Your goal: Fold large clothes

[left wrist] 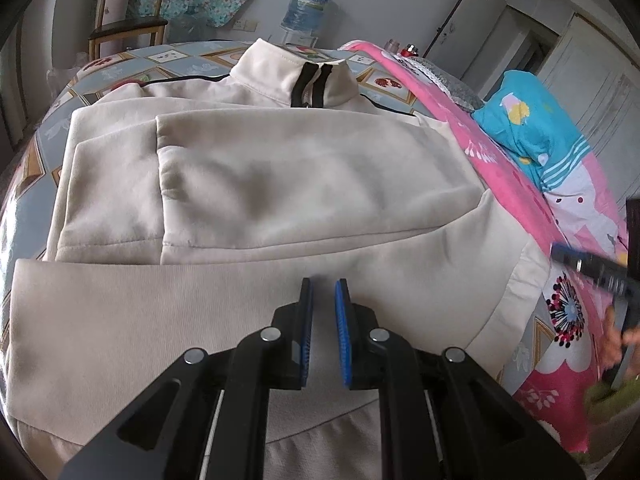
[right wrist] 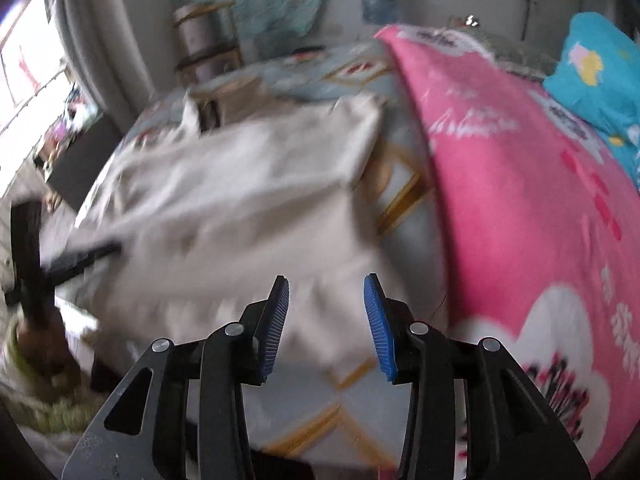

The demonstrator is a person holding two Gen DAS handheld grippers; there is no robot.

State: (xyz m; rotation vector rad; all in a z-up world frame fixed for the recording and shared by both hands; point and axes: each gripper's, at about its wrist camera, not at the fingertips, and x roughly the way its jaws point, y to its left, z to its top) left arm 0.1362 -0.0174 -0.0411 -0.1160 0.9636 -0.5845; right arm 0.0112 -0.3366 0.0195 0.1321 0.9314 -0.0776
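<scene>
Left gripper (left wrist: pixel 323 285) clenched on the cream jacket's (left wrist: pixel 248 184) hem band; right gripper (right wrist: pixel 326 282) released, jaws apart above the jacket's edge, bedsheet (right wrist: pixel 404 200) beside.

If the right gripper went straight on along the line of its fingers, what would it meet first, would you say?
Most likely the cream jacket: the right gripper, its jaws apart and empty, points down at the jacket's near edge on the bed. The blur leaves depth uncertain.

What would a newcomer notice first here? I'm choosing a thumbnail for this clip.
The cream jacket fills the middle of the bed, its sleeves folded across and its black-striped collar at the far end. Beside it on the right lies a bright pink floral quilt, with a turquoise pillow on top.
</scene>
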